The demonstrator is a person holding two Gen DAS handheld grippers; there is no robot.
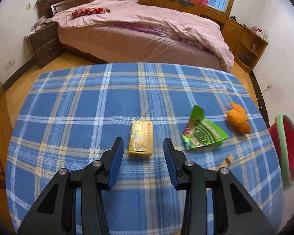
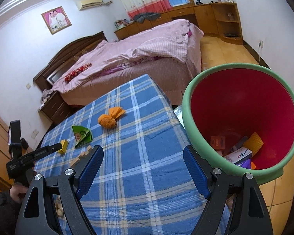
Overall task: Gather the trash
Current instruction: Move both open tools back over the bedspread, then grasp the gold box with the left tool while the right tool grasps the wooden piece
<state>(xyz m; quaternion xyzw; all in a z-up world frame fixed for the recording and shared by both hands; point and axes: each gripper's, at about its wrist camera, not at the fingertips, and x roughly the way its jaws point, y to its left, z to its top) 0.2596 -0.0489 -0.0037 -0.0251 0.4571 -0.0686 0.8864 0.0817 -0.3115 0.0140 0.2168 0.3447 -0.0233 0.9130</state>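
Note:
A yellow box (image 1: 141, 137) lies flat on the blue plaid tablecloth (image 1: 84, 107). My left gripper (image 1: 142, 141) hovers over it, open, with a gap between each blue pad and the box. To the right lie a green packet (image 1: 203, 133) and an orange bundle (image 1: 238, 121). In the right wrist view my right gripper (image 2: 142, 149) stands open and empty above the cloth (image 2: 147, 137), beside the red bin with a green rim (image 2: 188, 107). The same view shows the yellow box (image 2: 63, 146), the green packet (image 2: 81, 136) and the orange bundle (image 2: 107, 120).
Several boxes lie at the bottom of the bin. Small wooden blocks (image 2: 82, 156) sit near the table's front, also seen as a wooden piece (image 1: 228, 159). A bed (image 1: 147, 35) stands behind the table, with a nightstand (image 1: 43, 43) and cabinets (image 1: 245, 39). A person's hand (image 2: 17, 192) holds the left gripper's handle.

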